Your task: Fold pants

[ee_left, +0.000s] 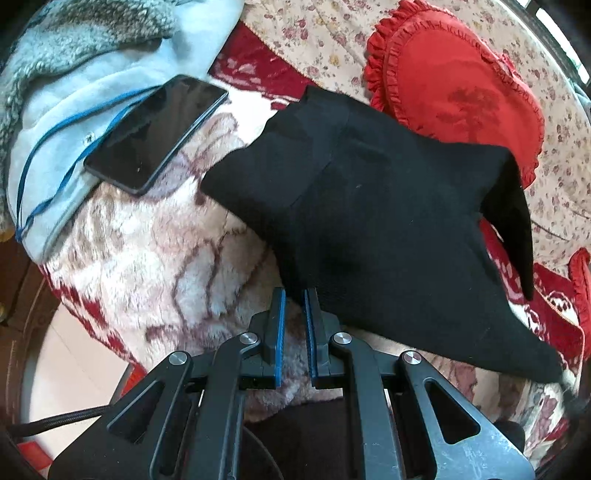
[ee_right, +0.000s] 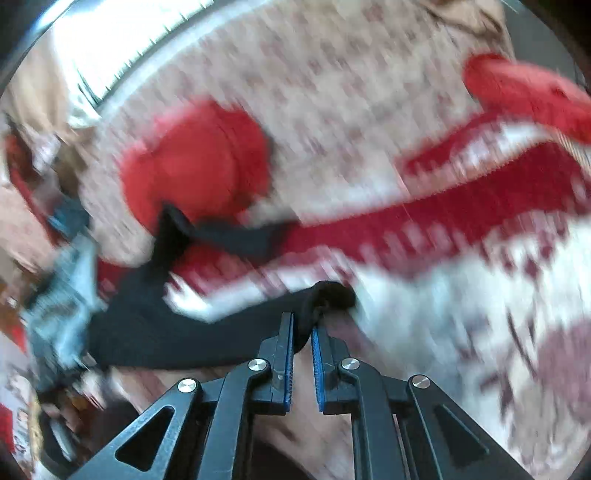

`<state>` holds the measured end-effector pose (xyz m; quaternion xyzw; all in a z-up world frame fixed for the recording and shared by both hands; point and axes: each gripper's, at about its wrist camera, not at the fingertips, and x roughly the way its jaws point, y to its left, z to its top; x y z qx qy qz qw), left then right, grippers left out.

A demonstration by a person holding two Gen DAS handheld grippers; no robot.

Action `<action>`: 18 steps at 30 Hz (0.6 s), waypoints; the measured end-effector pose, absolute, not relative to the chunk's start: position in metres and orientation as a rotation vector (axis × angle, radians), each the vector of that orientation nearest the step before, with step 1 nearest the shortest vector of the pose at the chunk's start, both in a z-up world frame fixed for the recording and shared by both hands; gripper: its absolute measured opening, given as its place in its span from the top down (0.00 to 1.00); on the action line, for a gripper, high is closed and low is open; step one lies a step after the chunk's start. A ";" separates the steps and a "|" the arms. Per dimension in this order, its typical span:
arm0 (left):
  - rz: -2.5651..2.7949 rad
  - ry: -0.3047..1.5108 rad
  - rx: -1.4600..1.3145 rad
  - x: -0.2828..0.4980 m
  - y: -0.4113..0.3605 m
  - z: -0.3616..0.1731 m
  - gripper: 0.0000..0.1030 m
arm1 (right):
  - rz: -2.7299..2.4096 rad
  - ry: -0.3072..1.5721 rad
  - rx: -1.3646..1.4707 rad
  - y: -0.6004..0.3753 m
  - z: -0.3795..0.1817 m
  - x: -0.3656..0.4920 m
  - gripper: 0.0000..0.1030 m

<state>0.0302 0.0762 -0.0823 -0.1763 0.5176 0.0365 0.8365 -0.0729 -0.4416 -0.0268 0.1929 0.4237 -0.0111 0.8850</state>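
Observation:
Black pants [ee_left: 376, 206] lie partly lifted over a fluffy red-and-white blanket [ee_left: 155, 258]. My left gripper [ee_left: 294, 295] has its jaws close together at the pants' near edge; a corner of the black cloth sits between the fingertips. In the blurred right wrist view the pants [ee_right: 173, 328] stretch to the left, and my right gripper [ee_right: 303, 325] is shut on a bunched edge of the cloth. The far end of the pants [ee_right: 236, 232] trails toward a red cushion.
A black phone [ee_left: 155, 133] lies on a pale blue fleece garment [ee_left: 92, 85] at the left. A red heart-shaped frilled cushion [ee_left: 458, 81] sits on a floral bedspread [ee_left: 325, 33] behind the pants. The blanket's edge and floor [ee_left: 70, 365] are at lower left.

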 end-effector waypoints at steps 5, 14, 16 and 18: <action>0.104 1.103 -0.369 0.026 0.085 -0.083 0.92 | -0.017 1.121 0.374 -0.437 -0.086 -0.091 0.92; 0.108 1.084 -0.409 0.023 0.096 -0.076 0.92 | -0.078 0.891 0.464 -0.462 -0.047 -0.068 0.49; 0.098 1.089 -0.390 0.025 0.091 -0.075 0.91 | -0.074 0.941 0.512 -0.464 -0.063 -0.045 0.49; 0.089 1.093 -0.387 0.027 0.087 -0.073 0.91 | -0.048 0.988 0.578 -0.468 -0.083 -0.026 0.52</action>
